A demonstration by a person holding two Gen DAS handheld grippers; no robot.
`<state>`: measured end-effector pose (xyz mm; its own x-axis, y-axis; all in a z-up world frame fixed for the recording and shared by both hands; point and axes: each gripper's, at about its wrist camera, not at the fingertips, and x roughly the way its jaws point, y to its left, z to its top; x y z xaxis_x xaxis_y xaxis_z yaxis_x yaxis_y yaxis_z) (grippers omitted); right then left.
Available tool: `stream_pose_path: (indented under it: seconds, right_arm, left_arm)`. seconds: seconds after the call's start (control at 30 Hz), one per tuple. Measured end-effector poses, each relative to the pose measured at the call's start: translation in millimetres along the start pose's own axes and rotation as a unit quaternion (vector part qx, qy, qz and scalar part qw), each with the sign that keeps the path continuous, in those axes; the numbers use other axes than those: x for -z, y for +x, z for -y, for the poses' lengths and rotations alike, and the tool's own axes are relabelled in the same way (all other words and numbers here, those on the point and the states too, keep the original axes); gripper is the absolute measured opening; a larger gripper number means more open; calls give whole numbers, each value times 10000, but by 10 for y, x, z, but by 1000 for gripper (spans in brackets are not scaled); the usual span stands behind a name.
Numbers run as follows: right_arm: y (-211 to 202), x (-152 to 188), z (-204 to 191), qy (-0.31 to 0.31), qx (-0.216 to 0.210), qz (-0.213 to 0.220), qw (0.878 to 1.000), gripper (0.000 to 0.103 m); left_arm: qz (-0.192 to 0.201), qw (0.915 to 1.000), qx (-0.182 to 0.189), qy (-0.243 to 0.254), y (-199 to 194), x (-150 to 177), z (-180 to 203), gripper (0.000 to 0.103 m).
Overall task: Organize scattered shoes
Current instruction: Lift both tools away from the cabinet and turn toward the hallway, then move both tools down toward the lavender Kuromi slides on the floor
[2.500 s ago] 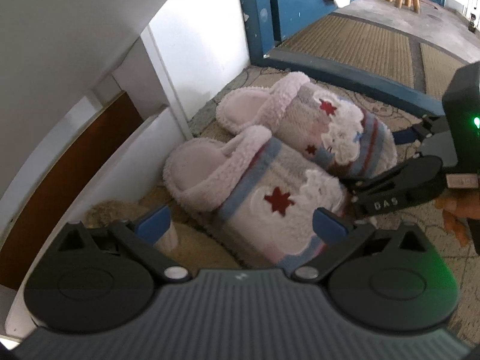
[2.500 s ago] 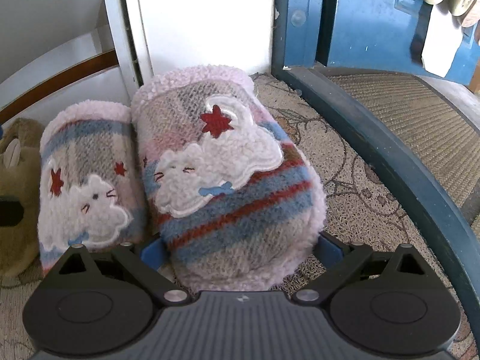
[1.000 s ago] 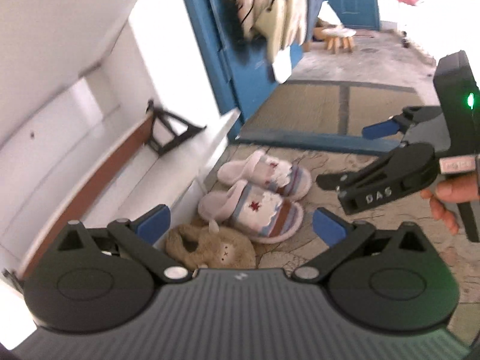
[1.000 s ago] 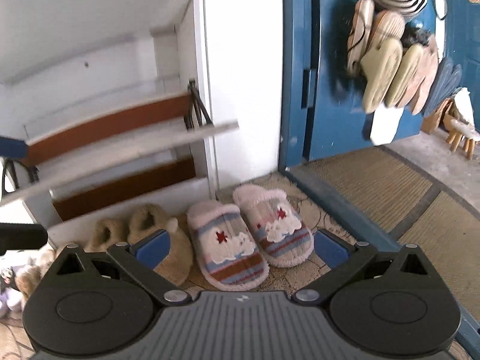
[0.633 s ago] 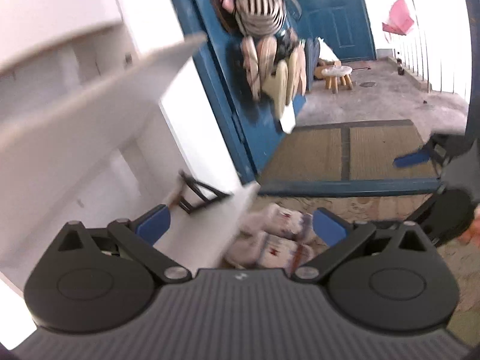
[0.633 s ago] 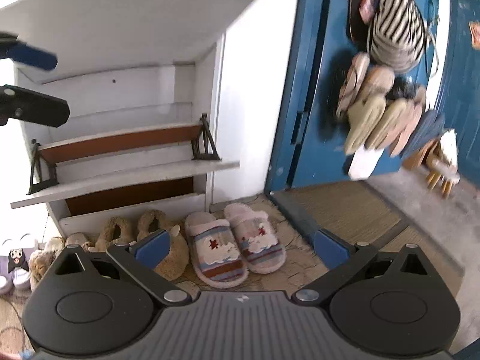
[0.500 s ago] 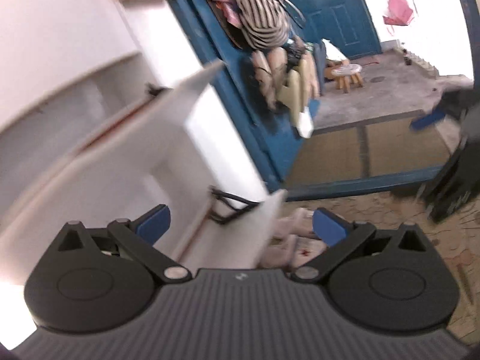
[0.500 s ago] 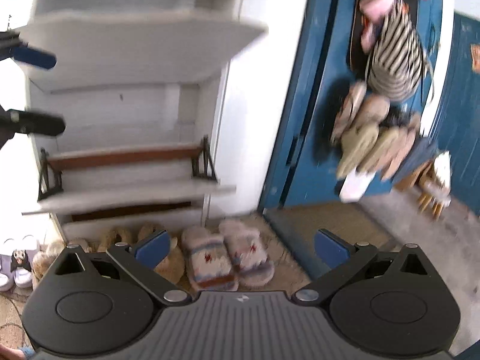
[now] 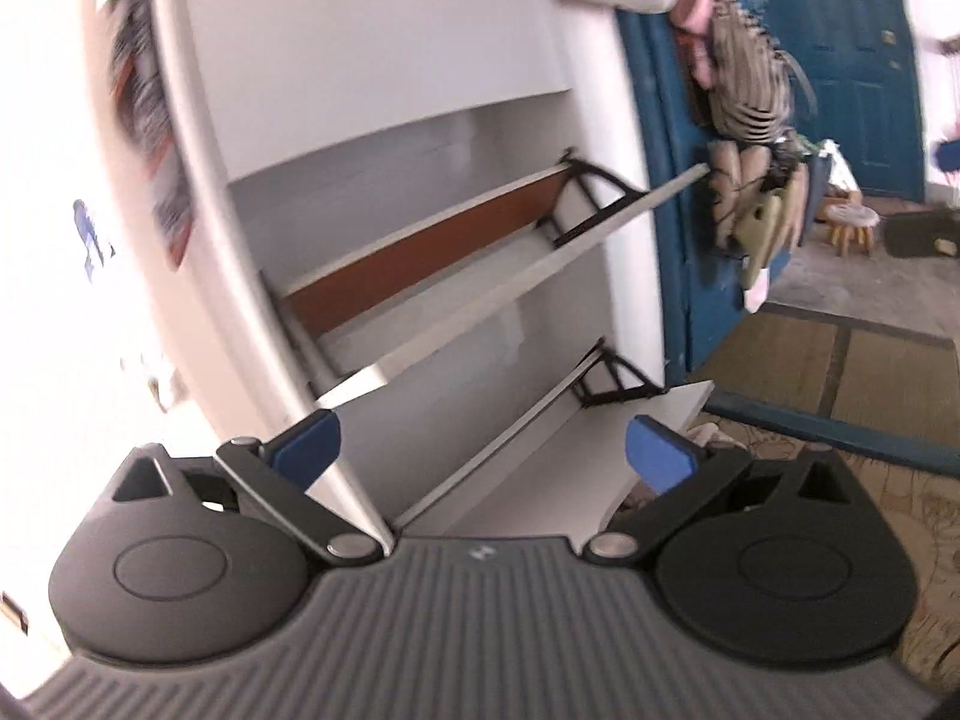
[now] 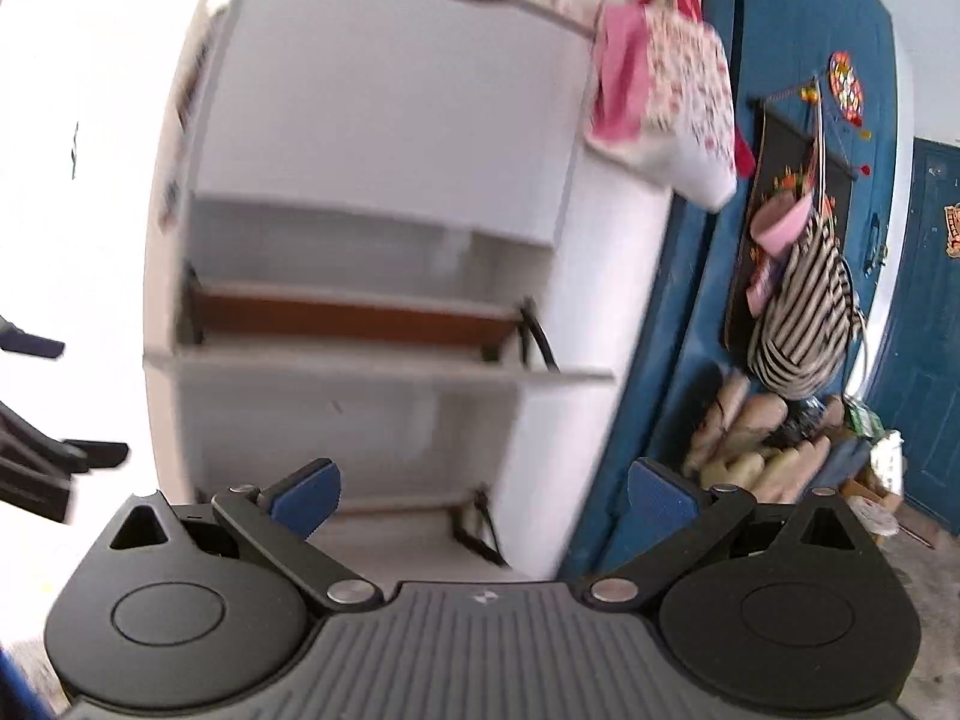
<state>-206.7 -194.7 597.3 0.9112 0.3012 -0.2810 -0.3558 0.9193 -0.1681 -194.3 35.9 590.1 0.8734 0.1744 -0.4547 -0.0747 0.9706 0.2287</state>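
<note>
Left wrist view shows our left gripper (image 9: pixel 483 447) spread wide and empty before the white shoe cabinet (image 9: pixel 384 138); a sliver of slipper (image 9: pixel 708 435) shows under the lower flap's right corner. Right wrist view has our right gripper (image 10: pixel 485 492) likewise released, shoes out of sight. We judge the slippers soft and light, best pinched at the toe

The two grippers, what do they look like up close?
Both match. The left gripper and right gripper each have a grey ribbed body, two black round housings, black linkage arms with silver pivot pins, and blue pads on the fingertips. No cables or sleeves show.
</note>
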Motion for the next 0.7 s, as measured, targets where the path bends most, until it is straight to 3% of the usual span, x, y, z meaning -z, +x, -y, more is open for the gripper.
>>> stream_pose_path:
  seconds: [0.1,0.2,0.4,0.5,0.57,0.7]
  right_arm:
    - [-148,-60,-188,111,-176,359,9991,103]
    - [-83,-133,-383,213,-325,384,9985,103]
    - [242,-258,-738,654,-672,36,9956,103]
    - [455,-319,-1101,704,-937,-261,9928,103]
    - [635,-355,-1505,416,-1094,-492,9919,103]
    - [881,-329,-2178,-294,-1154,-611,9910,103]
  left_arm:
    - [108,9999,-78,-61,-127,26,-152,103]
    - [159,9994,-241,-167,-227,152,-323,103]
    - [-635,9920,-501,-967,165,727,-1054,103]
    - [-1047,9801,-676,-1543,460,1021,-1449,103]
    - [-1487,9650,-822,-1998,806,1294,-1813,103]
    - [-2005,9475,-1235,-2161,1190,1779,-2164,103]
